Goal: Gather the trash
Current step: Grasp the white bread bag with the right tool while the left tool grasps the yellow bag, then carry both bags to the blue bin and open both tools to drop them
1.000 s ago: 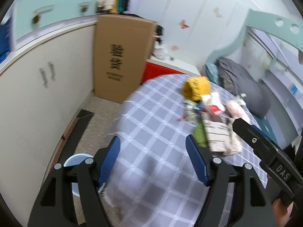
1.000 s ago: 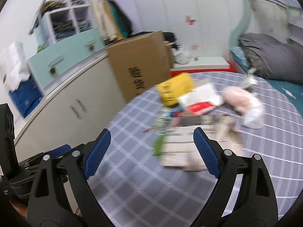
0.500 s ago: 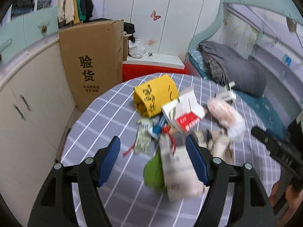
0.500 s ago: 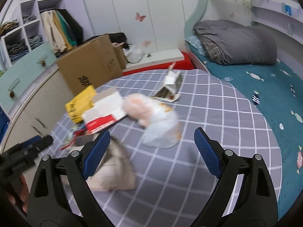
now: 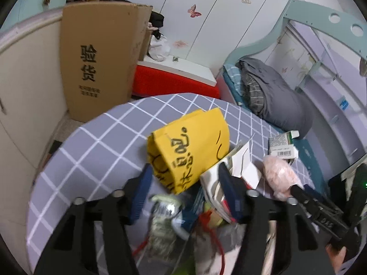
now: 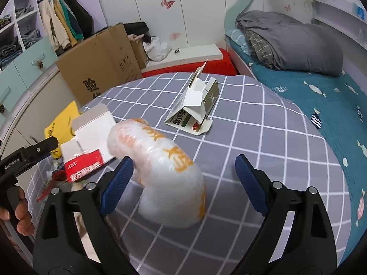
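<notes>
Both grippers now nearer the trash. Left gripper (image 5: 185, 189) jaws closing over yellow bag (image 5: 190, 146); right gripper (image 6: 183, 183) jaws wide, straddling plastic bag (image 6: 165, 174), untouched.

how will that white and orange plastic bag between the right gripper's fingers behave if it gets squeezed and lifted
The plastic bag looks thin, crinkled and puffed up, so it will probably collapse and feel light. Its glossy film may slip between the pads of the right gripper, whose jaws stand open around it. It is floppy, so it will likely sag once off the checked tablecloth.
</notes>
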`<state>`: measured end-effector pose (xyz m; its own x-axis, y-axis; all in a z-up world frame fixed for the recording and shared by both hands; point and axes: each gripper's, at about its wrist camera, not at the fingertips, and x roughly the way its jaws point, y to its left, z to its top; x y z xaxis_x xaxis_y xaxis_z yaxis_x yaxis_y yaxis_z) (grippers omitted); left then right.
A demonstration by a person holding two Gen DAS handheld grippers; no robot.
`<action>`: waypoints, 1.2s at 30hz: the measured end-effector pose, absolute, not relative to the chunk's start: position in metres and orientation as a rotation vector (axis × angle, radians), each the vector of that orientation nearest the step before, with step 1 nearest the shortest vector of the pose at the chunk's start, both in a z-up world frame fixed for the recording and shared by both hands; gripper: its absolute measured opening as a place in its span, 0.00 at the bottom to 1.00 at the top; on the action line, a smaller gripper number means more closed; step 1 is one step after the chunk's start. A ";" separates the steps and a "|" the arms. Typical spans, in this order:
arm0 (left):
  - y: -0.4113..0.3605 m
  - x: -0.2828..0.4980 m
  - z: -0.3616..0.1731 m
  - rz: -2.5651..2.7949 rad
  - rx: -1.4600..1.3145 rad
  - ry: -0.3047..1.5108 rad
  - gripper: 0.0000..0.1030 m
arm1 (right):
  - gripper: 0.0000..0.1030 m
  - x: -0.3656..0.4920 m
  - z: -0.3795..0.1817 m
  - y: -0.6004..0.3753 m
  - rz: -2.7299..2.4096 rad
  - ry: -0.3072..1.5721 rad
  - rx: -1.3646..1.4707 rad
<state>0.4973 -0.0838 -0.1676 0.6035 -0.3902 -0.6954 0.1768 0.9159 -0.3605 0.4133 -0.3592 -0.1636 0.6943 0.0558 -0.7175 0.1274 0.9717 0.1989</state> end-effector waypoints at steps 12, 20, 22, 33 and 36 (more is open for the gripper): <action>-0.074 0.475 -0.151 -0.349 -0.292 0.769 0.03 | 0.36 0.401 -0.155 -0.356 -0.035 0.798 0.256; -0.030 0.411 -0.107 -0.235 -0.219 0.656 0.03 | 0.36 0.366 -0.107 -0.309 0.039 0.709 0.228; -0.016 0.393 -0.098 -0.208 -0.185 0.642 0.03 | 0.36 0.359 -0.095 -0.286 0.085 0.699 0.223; 0.108 0.313 -0.108 -0.052 -0.221 0.717 0.03 | 0.36 0.328 -0.090 -0.116 0.412 0.774 0.144; 0.145 0.297 -0.119 -0.005 -0.250 0.733 0.03 | 0.36 0.325 -0.101 -0.067 0.491 0.816 0.115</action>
<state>0.2966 0.1449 -0.1188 0.7444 -0.0920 -0.6613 -0.0823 0.9703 -0.2276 0.3248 -0.0672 -0.1014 0.5805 0.4623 -0.6703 -0.3755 0.8824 0.2834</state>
